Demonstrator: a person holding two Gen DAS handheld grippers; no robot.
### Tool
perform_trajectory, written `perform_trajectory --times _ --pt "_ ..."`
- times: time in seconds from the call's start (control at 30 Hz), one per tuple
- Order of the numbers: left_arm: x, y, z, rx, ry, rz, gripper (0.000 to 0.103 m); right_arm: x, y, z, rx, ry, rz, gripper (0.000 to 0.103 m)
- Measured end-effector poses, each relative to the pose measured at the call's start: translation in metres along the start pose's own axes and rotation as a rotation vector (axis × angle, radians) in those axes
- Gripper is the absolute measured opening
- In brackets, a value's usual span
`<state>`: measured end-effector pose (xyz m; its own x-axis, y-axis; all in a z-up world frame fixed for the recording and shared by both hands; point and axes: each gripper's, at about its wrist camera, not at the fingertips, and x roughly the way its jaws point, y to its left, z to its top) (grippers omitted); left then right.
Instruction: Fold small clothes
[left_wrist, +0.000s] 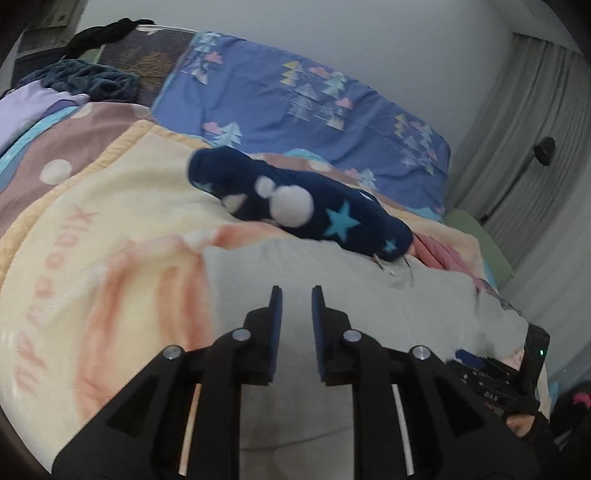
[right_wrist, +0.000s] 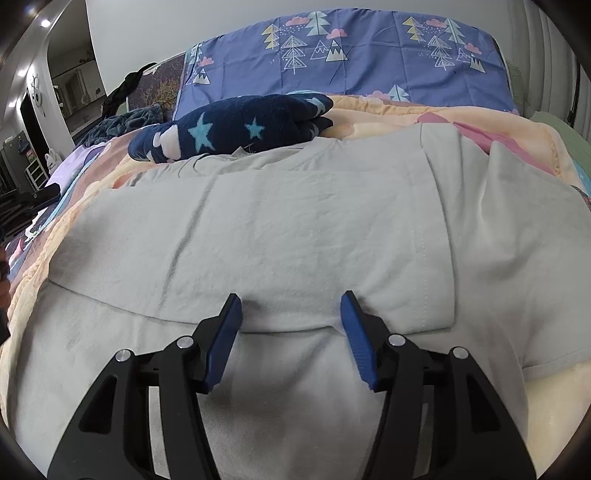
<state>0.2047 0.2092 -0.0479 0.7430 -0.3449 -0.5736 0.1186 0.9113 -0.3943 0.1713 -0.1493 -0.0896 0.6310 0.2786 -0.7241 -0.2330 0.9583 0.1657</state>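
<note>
The right gripper (right_wrist: 291, 312) is hovering half open, holding nothing, over the grey garment's (right_wrist: 295, 229) folded hem — long axis crossing the frame. The left gripper (left_wrist: 296, 295) is standing narrowly open, empty, nearer the navy star fleece (left_wrist: 295, 206) at upper centre.

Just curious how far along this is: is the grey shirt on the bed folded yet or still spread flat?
Partly folded. The grey shirt has one layer doubled over another, its hemmed edge lying across the fabric by the right gripper.

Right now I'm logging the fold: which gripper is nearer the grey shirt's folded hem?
Right. The right gripper straddles the grey shirt's hem, fingers open. The left gripper hangs above the shirt, holding nothing.
</note>
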Motion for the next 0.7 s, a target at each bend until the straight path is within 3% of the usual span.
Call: perform_trajectory --times 0.07,0.1,0.13,0.2,0.3,0.4,0.47,0.53,0.6,0.63,0.7 --pt "0.03 -0.016 -0.019 0.083 0.101 0.088 0.026 -0.007 -0.004 0.0 0.026 -0.017 -0.011 0.056" --pt "0.056 -0.017 -0.037 0.143 0.186 0.195 0.028 -0.015 -0.01 -0.001 0.057 -0.045 -0.062 0.055" --pt "0.07 -0.016 -0.051 0.175 0.196 0.223 0.028 -0.023 -0.018 -0.001 0.092 -0.068 -0.127 0.052" --pt "0.065 -0.014 -0.046 0.141 0.175 0.203 0.028 -0.032 -0.036 -0.005 0.161 -0.061 -0.161 0.035" --pt "0.068 -0.003 -0.047 0.085 0.174 0.15 0.028 -0.032 -0.059 -0.014 0.217 -0.025 -0.105 0.025" --pt "0.066 -0.004 -0.047 0.091 0.169 0.161 0.028 -0.055 -0.074 -0.018 0.279 -0.041 -0.042 0.026" --pt "0.064 -0.01 -0.048 0.13 0.161 0.201 0.028 -0.077 -0.089 -0.024 0.314 -0.073 -0.051 0.027" --pt "0.057 -0.015 -0.046 0.159 0.156 0.241 0.028 -0.109 -0.121 -0.034 0.368 -0.133 -0.128 0.029" --pt "0.05 -0.025 -0.043 0.192 0.144 0.287 0.027 -0.137 -0.163 -0.045 0.466 -0.181 -0.198 0.037" --pt "0.042 -0.028 -0.042 0.192 0.135 0.276 0.029 -0.149 -0.187 -0.053 0.535 -0.192 -0.225 0.041" --pt "0.034 -0.043 -0.04 0.182 0.118 0.185 0.033 -0.169 -0.235 -0.07 0.707 -0.212 -0.262 0.044"
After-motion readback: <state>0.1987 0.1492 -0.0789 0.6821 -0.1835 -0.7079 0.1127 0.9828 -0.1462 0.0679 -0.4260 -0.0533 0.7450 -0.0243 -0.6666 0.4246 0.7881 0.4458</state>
